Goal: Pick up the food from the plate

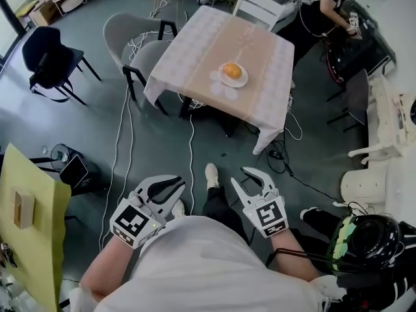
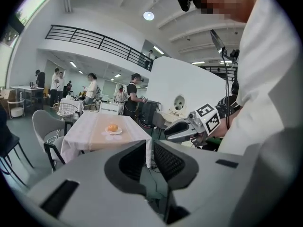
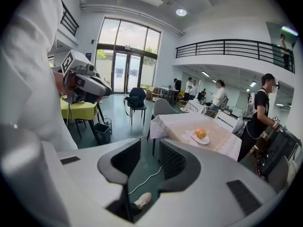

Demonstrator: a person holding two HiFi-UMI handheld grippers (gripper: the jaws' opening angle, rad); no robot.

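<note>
An orange round food item [image 1: 231,69] lies on a white plate [image 1: 242,82] on the cloth-covered table [image 1: 195,51], well ahead of me across the floor. My left gripper [image 1: 170,188] and right gripper [image 1: 251,179] are held close to my body, far short of the table, and both are open with nothing between their fingers. In the left gripper view the food [image 2: 112,127] is small and distant above the parted left gripper [image 2: 149,148]. The right gripper view has the food [image 3: 200,133] up and to the right of the open right gripper [image 3: 150,148].
Grey chairs [image 1: 140,51] stand at the table's left side and a white one [image 1: 260,5] behind it. Cables [image 1: 191,148] trail over the floor between me and the table. A yellow-topped table [image 1: 26,220] is at my left, a dark chair [image 1: 49,60] farther left, a person [image 1: 325,8] at the back right.
</note>
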